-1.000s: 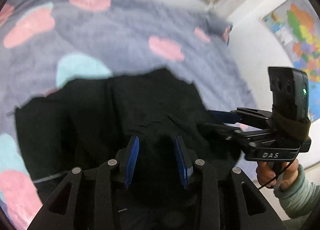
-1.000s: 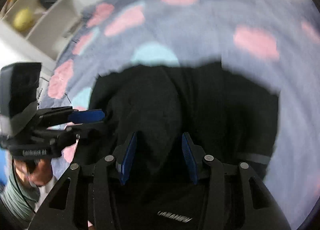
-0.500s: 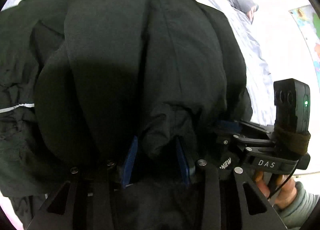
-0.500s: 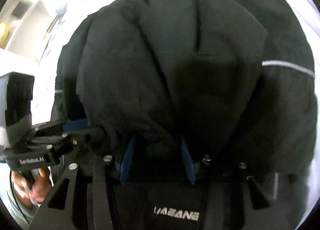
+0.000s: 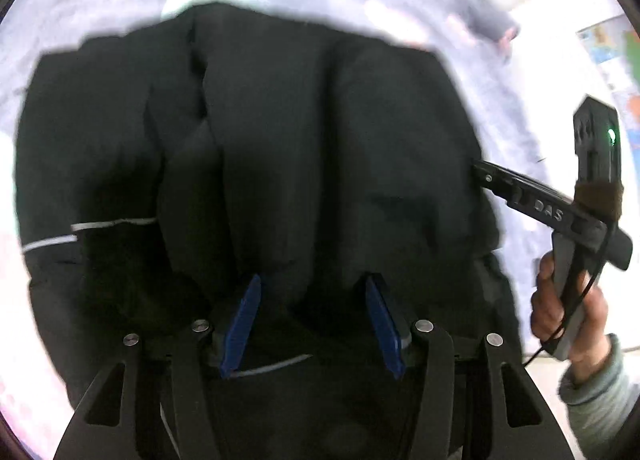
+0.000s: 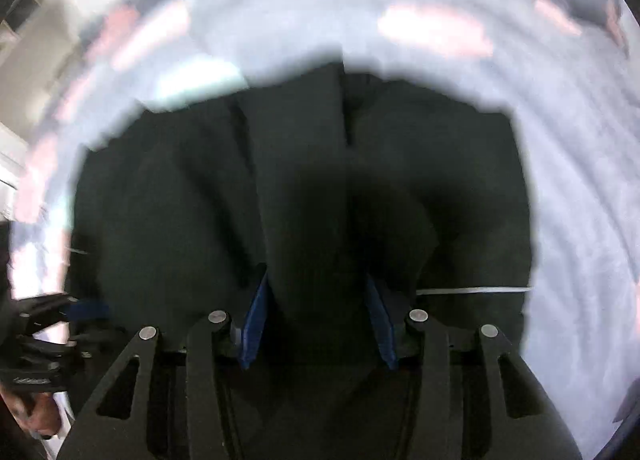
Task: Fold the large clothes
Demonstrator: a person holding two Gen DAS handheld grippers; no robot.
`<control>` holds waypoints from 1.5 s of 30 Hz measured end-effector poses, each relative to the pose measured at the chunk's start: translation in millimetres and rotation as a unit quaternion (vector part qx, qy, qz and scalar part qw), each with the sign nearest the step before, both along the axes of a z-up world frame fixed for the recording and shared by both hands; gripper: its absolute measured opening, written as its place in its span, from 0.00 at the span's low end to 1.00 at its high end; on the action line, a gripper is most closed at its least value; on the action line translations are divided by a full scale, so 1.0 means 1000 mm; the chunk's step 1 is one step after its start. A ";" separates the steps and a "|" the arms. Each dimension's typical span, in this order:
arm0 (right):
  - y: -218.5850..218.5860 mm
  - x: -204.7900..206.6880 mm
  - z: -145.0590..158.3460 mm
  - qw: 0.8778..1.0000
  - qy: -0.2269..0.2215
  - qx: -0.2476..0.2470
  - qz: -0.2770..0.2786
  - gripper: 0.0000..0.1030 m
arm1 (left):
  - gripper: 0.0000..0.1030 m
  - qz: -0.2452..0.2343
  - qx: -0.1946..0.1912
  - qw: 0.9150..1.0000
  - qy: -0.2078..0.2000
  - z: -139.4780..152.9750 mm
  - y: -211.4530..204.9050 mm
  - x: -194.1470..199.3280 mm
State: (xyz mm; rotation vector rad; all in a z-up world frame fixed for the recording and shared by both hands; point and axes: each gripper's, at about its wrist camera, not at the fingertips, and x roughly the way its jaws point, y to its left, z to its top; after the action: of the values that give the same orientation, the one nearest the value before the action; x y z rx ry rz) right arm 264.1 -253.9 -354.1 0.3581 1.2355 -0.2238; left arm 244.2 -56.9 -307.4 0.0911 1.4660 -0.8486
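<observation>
A large black jacket (image 5: 280, 148) with thin reflective stripes lies in thick folds on a bedspread; it also fills the right wrist view (image 6: 304, 196). My left gripper (image 5: 310, 300) has its blue pads wide apart, with a thick fold of the jacket between them. My right gripper (image 6: 312, 296) stands the same way, jaws wide with black cloth bunched between the pads. The right gripper also shows at the jacket's right edge in the left wrist view (image 5: 480, 176), its tips hidden in the cloth. The left gripper shows at the lower left of the right wrist view (image 6: 86, 310).
The grey bedspread (image 6: 560, 140) with pink and pale blue patches surrounds the jacket on all sides. A white wall with a colourful map (image 5: 616, 60) stands at the right. White shelving (image 6: 24, 60) is at the left. Both views are motion-blurred.
Both grippers have pulled back and up from the jacket, so the bedspread shows around it again. The jaws of both grippers stand wider than half a second ago.
</observation>
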 end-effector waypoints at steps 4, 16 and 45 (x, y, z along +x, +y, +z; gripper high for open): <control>0.004 0.005 -0.007 1.000 0.002 -0.012 -0.003 0.48 | 0.56 -0.010 0.014 1.000 -0.008 -0.011 -0.013 0.006; 0.010 -0.095 0.052 0.998 -0.027 0.039 -0.029 0.60 | 0.56 0.028 -0.040 0.997 -0.051 0.071 0.104 -0.009; -0.044 -0.345 0.004 0.988 0.077 0.115 0.075 0.60 | 0.69 0.418 -0.012 0.906 0.068 -0.019 0.306 -0.229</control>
State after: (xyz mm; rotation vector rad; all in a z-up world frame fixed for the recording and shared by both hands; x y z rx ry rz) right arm -81.3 -298.0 -350.2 0.4496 1.4395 0.0221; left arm 15.0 248.6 -326.6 -0.5940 1.4288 -0.1654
